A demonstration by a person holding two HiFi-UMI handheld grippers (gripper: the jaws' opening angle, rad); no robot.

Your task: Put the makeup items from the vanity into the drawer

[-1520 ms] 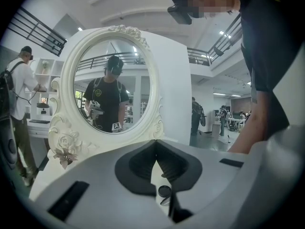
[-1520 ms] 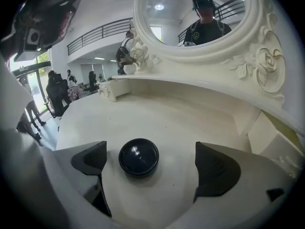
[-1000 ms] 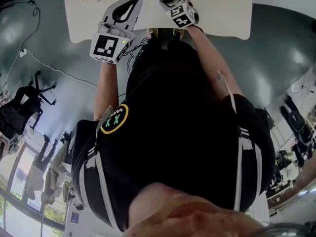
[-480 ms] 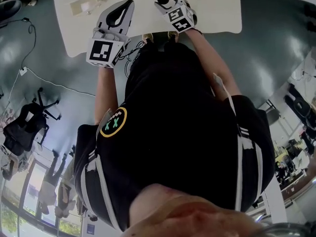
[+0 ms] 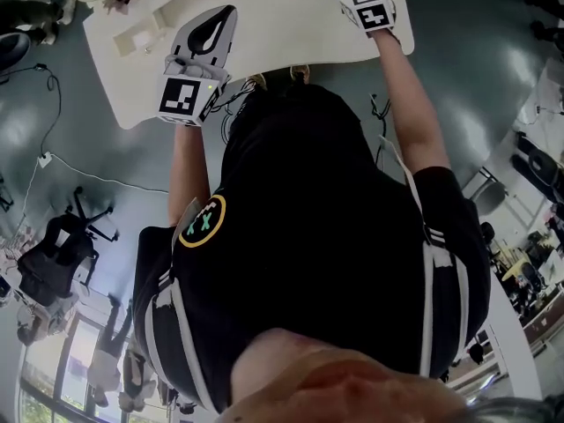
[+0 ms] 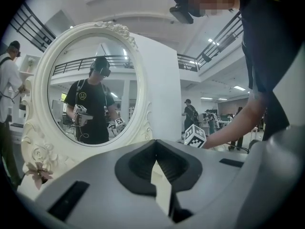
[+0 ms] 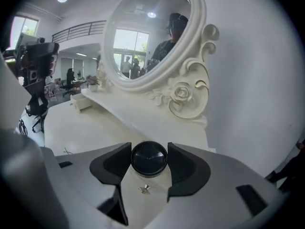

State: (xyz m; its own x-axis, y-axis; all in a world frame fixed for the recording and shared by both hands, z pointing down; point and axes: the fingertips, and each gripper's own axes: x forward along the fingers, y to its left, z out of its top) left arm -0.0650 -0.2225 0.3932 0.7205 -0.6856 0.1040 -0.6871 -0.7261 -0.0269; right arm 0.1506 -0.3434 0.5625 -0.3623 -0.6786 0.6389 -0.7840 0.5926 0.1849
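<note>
- I find my right gripper (image 7: 149, 152) at 1 o'clock in the head view, jaws grasping a round black compact (image 7: 149, 159) above the white desk (image 7: 81, 130).
- Left gripper (image 6: 156, 150), 11 o'clock: jaws clenched, empty.

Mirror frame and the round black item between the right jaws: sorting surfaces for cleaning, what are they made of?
Mirror frame: likely painted resin or wood, cream satin; moulded rose and scrolls. Round black item: probably glossy plastic; smooth, faintly reflective.
</note>
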